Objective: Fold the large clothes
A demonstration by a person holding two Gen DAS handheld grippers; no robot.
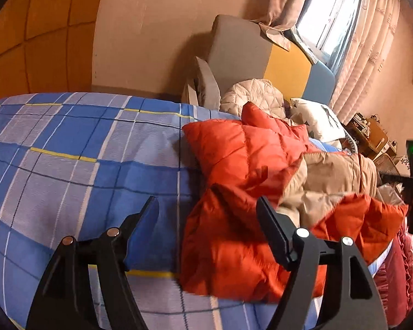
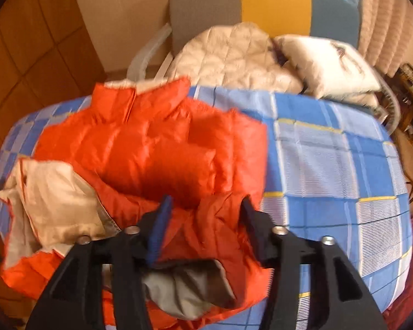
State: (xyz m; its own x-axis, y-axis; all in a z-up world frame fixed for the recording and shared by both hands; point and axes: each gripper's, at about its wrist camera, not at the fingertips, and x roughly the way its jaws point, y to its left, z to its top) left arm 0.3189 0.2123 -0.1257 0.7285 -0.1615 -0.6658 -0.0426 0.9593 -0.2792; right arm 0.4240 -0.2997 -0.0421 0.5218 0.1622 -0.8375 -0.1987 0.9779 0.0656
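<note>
An orange puffer jacket [image 1: 242, 154] with a beige lining [image 1: 330, 181] lies crumpled on a bed with a blue plaid sheet [image 1: 68, 151]. My left gripper [image 1: 208, 206] is open above the jacket's left edge, with a fold of orange fabric under the gap and neither pad pressing on it. In the right wrist view the jacket [image 2: 151, 143] lies collar away from me, its beige lining [image 2: 57, 192] turned out at the left. My right gripper [image 2: 206, 206] is open over the jacket's near hem, with orange fabric between the fingers but not pinched.
A cream quilted garment [image 2: 234, 52] and a white pillow [image 2: 330, 60] lie at the head of the bed against a grey, yellow and blue headboard [image 1: 286, 68]. Curtains and a window [image 1: 330, 8] stand behind. A pink frilled cloth [image 1: 407, 269] hangs at the bed's right side.
</note>
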